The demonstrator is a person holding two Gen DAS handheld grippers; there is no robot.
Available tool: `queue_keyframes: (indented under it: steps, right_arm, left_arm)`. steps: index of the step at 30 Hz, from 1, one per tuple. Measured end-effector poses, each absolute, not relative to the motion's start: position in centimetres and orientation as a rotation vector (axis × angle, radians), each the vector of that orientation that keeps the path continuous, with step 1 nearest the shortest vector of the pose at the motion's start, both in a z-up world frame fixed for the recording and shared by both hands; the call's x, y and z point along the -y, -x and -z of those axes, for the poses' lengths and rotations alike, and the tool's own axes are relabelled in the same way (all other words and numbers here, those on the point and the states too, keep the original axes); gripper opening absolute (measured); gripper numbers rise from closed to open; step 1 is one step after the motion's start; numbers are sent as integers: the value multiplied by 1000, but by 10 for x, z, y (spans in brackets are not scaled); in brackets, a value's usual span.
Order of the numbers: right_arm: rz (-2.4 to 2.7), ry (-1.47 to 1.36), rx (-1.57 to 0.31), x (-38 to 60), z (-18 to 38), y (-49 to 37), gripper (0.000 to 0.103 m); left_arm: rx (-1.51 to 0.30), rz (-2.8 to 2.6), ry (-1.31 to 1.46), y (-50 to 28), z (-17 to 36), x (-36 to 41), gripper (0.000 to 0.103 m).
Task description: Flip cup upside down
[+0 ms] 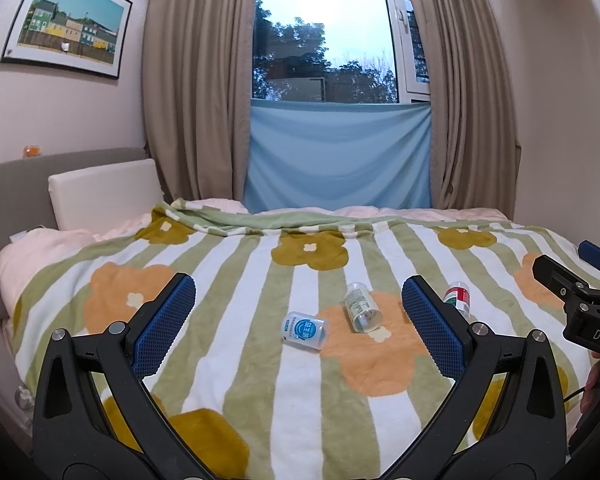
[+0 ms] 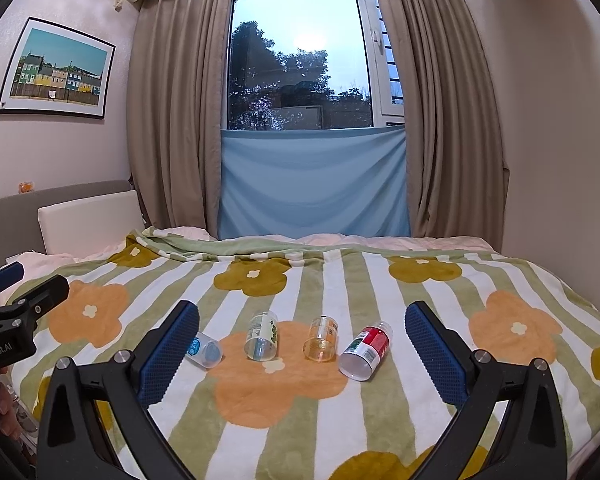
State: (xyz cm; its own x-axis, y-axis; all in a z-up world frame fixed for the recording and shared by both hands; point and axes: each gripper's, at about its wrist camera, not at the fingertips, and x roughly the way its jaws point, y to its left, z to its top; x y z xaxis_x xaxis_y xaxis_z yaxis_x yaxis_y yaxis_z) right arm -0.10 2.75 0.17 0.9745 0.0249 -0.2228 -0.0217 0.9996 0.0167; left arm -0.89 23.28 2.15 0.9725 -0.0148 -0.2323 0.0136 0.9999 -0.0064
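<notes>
Several small clear plastic cups lie on their sides on the striped flower blanket (image 2: 300,432). In the right wrist view, from left to right: a blue-label cup (image 2: 205,349), a green-label cup (image 2: 261,336), a yellowish cup (image 2: 321,339) and a red-and-green-label cup (image 2: 366,351). The left wrist view shows the blue-label cup (image 1: 305,330), the green-label cup (image 1: 362,307) and the red-and-green cup (image 1: 457,297), partly behind a finger. My left gripper (image 1: 299,306) is open and empty, held above the bed short of the cups. My right gripper (image 2: 302,333) is open and empty, its fingers either side of the row.
The bed (image 2: 440,245) runs to a curtained window with a blue cloth (image 2: 314,178). A white cushion (image 1: 104,192) leans on the grey headboard at left. The right gripper's body (image 1: 580,300) shows at the left view's right edge; the left gripper's body (image 2: 12,316) at the right view's left edge.
</notes>
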Motion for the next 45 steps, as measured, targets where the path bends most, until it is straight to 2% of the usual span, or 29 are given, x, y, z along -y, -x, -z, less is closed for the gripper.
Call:
queue_keyframes:
  steps: [14, 20, 29, 39, 41, 45]
  right_arm:
    - [-28, -15, -237, -28, 1, 0, 103]
    - [-60, 38, -300, -22, -3, -27, 103]
    - [-301, 275, -456, -52, -6, -125, 103]
    - [-617, 436, -748, -134, 71, -260, 103]
    - [-672, 496, -806, -154, 89, -277, 100]
    - [-768, 612, -966, -193, 131, -306, 79]
  left_arm:
    - [-239, 1, 6, 8, -21, -234, 103]
    - [-257, -16, 7, 2, -19, -236, 103]
    - [-360, -71, 27, -24, 4, -254, 103]
    - [-550, -102, 70, -82, 51, -289, 103]
    - [-568, -104, 80, -90, 60, -294, 103]
    - [-595, -109, 100, -101, 70, -303, 103]
